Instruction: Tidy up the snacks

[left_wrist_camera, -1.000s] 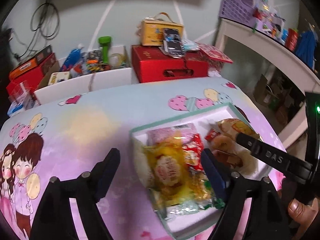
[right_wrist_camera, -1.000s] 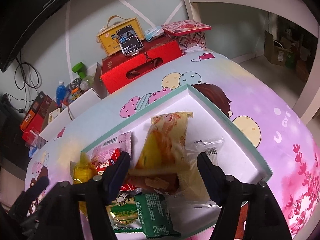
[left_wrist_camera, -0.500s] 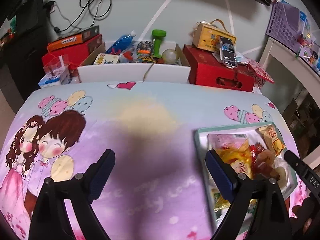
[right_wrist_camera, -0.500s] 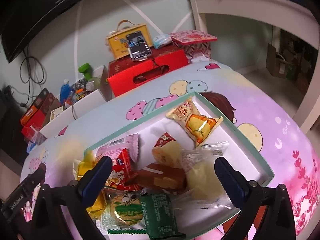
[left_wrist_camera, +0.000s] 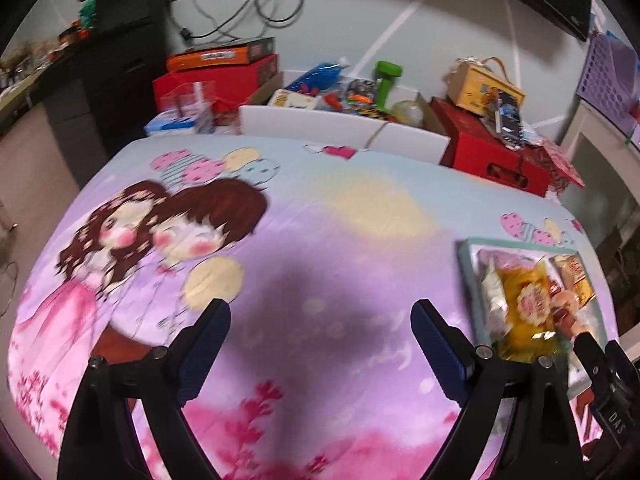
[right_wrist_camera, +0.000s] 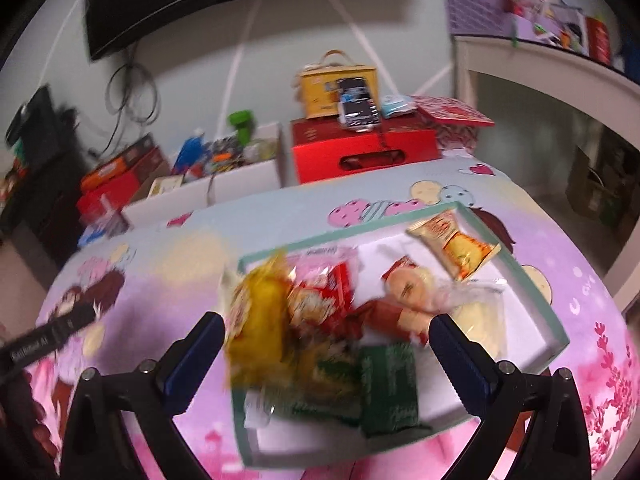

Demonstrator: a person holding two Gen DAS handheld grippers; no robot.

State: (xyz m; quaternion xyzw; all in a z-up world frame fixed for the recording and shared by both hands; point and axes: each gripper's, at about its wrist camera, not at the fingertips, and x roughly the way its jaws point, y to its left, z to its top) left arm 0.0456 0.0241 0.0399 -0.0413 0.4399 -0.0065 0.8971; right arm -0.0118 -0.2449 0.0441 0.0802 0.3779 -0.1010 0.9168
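A shallow white tray with a teal rim (right_wrist_camera: 536, 280) lies on the cartoon-print tablecloth and holds several wrapped snacks. Among them are a yellow packet (right_wrist_camera: 256, 320), a red one (right_wrist_camera: 320, 300), a green one (right_wrist_camera: 388, 384) and an orange-yellow packet (right_wrist_camera: 456, 246) at the far corner. My right gripper (right_wrist_camera: 324, 340) hovers open above the near half of the tray, nothing between its fingers. In the left wrist view the tray (left_wrist_camera: 466, 272) sits at the right edge. My left gripper (left_wrist_camera: 320, 340) is open over bare tablecloth to the tray's left. The right gripper's finger (left_wrist_camera: 608, 392) shows at the lower right.
Behind the table stand a red box (right_wrist_camera: 360, 152) with a phone (right_wrist_camera: 356, 102) and a yellow carry box (right_wrist_camera: 320, 92) on it. A white bin (left_wrist_camera: 340, 124) of toys and stacked red boxes (left_wrist_camera: 224, 76) are to its left. A white desk (right_wrist_camera: 560, 64) stands right.
My left gripper swung left, off the tray and over bare tablecloth. My right gripper opened wide, let go of the orange-yellow packet, which now lies in the tray's far corner, and shifted left.
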